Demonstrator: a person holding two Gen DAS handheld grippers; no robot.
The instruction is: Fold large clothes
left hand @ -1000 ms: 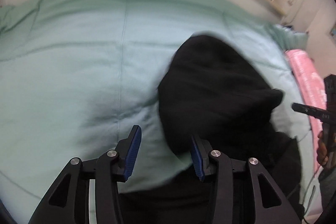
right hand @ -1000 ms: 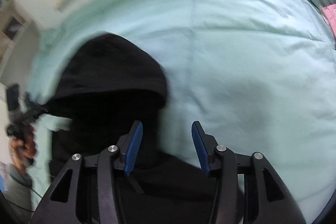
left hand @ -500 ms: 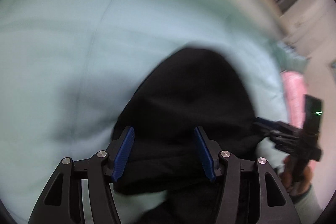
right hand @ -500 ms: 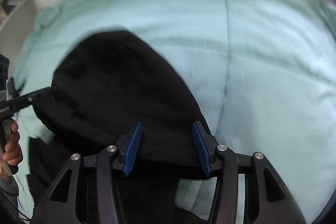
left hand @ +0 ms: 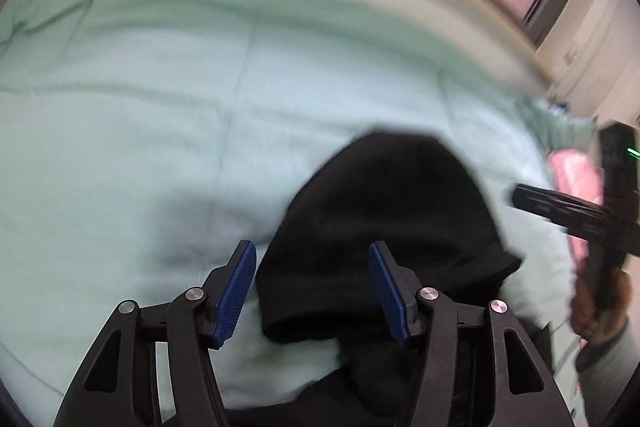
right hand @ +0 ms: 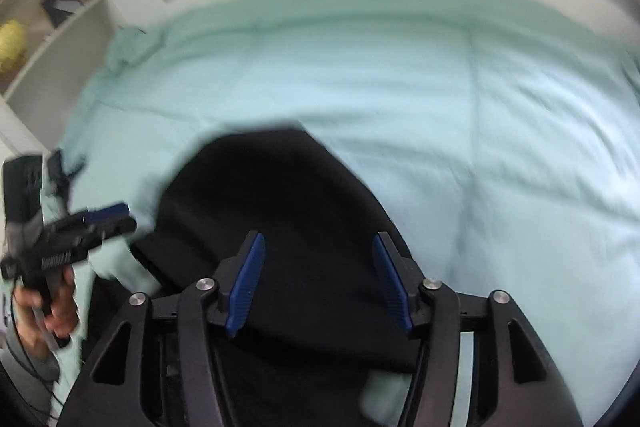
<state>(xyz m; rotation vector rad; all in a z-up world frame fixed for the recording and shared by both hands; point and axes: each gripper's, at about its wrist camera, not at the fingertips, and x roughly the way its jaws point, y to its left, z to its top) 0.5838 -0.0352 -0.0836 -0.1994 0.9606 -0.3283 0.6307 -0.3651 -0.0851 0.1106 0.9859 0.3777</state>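
While the black hooded garment [left hand: 384,227] is lying bunched on the mint-green bed [left hand: 140,115], we are hovering the left tool [left hand: 312,283] and right tool [right hand: 318,279] over it, jaws just widened and gripping nothing, probably seeking edges to fold.

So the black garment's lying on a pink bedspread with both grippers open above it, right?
Not quite: the bedspread is pale mint green, not pink, as the right wrist view shows. The black garment does lie on it, with the left gripper and right gripper open above it.
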